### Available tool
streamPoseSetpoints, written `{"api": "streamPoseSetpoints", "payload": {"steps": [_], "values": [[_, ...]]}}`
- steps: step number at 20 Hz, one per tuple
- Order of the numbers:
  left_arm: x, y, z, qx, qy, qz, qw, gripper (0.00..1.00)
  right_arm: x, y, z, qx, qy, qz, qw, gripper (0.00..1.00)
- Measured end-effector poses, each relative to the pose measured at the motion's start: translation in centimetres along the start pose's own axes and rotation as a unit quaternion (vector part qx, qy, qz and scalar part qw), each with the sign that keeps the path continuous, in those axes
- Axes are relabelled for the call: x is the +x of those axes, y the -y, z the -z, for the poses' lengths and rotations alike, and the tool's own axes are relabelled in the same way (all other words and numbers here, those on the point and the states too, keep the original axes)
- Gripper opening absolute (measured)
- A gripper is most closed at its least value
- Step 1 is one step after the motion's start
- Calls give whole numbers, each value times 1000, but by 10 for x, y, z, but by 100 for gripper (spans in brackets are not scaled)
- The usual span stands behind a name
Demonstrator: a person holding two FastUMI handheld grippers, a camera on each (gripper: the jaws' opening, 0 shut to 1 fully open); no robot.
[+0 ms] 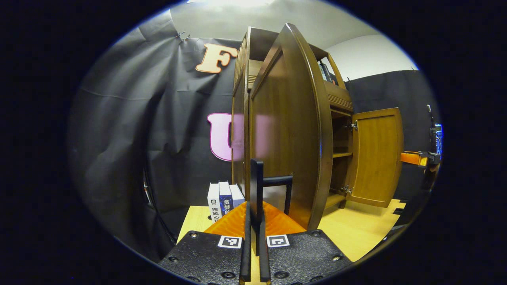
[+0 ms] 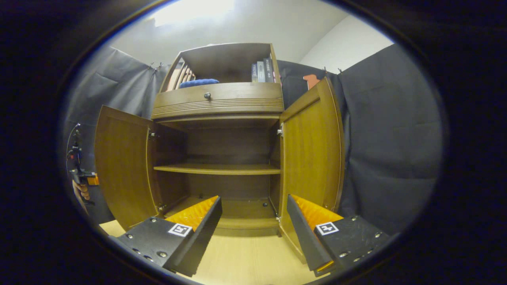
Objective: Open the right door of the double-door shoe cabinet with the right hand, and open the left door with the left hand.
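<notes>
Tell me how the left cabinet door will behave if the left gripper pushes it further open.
The left door looks like a rigid wooden panel, so it should probably swing as one piece without flexing. It hangs on hinges, so it will likely pivot rather than slide. The left gripper is closed on the door's handle, which looks thin, so the hold might slip under a sideways push.

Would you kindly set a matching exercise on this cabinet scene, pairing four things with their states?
Things:
1. left gripper
2. right gripper
3. right door
4. drawer

States:
A. shut, knob at its middle
B. swung open
C. shut on the black handle
D. open, holding nothing

Pairs: 1-C, 2-D, 3-B, 4-A
</notes>
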State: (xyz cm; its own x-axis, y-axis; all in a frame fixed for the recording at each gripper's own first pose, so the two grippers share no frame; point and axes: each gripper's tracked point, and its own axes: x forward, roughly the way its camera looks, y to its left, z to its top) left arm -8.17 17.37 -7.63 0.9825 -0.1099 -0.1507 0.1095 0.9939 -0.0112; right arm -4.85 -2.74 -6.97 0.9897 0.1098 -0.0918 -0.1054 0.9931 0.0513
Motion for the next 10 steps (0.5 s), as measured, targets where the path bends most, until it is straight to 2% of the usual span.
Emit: {"api": "streamPoseSetpoints", "payload": {"steps": [6, 7, 8, 9, 10], "values": [[-1, 8, -1, 17, 13, -14, 1000, 7, -1, -4, 7, 7, 0, -6, 1000, 98], [0, 8, -3, 17, 15, -16, 1000, 13, -2, -5, 9, 8, -1, -8, 1000, 98], [1, 9, -3, 20, 13, -16, 1000, 7, -1, -6, 12, 8, -3, -10, 1000, 98], [0, 12, -4, 19, 16, -13, 1000, 10, 1, -6, 12, 7, -5, -10, 1000, 98], [-2, 14, -3, 20, 13, -9, 1000, 9, -1, -6, 13, 5, -6, -9, 1000, 98]]}}
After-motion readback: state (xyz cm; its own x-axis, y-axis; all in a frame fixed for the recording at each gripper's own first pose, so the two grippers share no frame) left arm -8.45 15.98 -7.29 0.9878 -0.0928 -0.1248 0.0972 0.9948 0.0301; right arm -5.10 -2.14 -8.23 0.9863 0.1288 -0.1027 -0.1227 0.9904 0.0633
